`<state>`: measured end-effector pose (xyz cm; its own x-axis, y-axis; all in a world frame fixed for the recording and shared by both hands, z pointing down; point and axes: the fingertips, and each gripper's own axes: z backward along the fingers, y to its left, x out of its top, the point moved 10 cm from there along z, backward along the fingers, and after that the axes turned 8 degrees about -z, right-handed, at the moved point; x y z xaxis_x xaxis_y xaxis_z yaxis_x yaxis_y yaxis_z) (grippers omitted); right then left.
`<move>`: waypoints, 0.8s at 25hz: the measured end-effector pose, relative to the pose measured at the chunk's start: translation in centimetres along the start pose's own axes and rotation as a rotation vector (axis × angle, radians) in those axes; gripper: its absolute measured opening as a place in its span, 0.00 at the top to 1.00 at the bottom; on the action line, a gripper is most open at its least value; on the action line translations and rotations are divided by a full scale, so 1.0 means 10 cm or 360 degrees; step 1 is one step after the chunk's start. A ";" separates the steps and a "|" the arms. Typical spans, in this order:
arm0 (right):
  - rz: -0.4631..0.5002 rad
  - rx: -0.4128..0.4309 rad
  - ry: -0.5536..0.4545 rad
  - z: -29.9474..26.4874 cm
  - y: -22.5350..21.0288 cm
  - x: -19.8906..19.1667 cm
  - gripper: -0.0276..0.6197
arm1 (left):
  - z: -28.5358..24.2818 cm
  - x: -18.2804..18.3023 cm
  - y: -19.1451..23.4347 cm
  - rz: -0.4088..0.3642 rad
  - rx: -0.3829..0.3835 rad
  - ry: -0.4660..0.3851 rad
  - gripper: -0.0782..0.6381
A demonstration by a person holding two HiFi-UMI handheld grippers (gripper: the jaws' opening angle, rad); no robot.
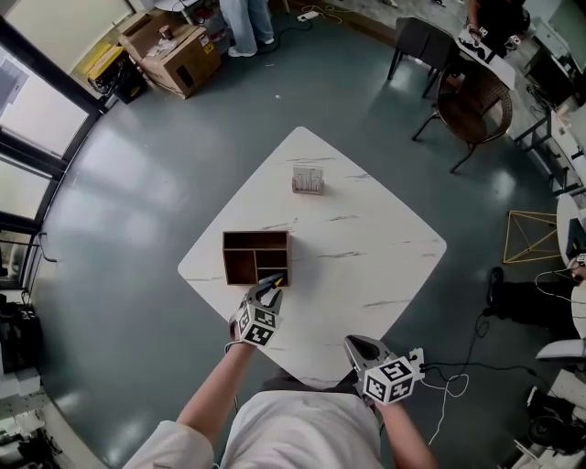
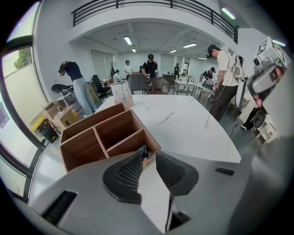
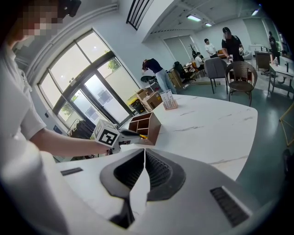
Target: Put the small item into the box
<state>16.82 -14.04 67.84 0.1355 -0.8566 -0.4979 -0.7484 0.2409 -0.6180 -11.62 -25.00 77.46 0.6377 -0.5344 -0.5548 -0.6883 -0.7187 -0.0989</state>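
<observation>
At the near corner of the brown wooden divided box [image 1: 226, 261], the left gripper [image 1: 268, 291] pinches the small dark-and-yellow item [image 2: 145, 155] right at the rim. The right gripper [image 3: 143, 158] has its jaws together on nothing. Placing step, I'd say; next, nudge forward over a compartment and release.

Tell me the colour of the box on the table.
The box is brown wood grain, clearest in the left gripper view.

Open office hall — desks [image 1: 492, 53], chairs [image 1: 472, 106], cardboard boxes [image 1: 176, 48], balcony railing [image 2: 138, 7].
</observation>
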 end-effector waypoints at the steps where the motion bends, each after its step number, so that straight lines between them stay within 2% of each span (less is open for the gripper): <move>1: 0.0007 0.0001 0.0001 0.00 0.02 -0.01 0.91 | 0.03 -0.01 0.00 0.0006 0.0007 -0.0007 0.75; 12: 0.0105 0.0004 0.0011 0.09 0.35 -0.18 0.91 | 0.61 -0.14 -0.10 0.0143 0.0028 -0.0178 0.77; 20: 0.0185 -0.0023 -0.0008 0.24 0.64 -0.49 0.91 | 1.13 -0.45 -0.24 0.0272 0.0037 -0.0343 0.83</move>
<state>12.97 -7.20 64.87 0.0507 -0.8210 -0.5687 -0.7685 0.3316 -0.5472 -16.74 -15.83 70.89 0.4253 -0.5380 -0.7278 -0.7888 -0.6146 -0.0066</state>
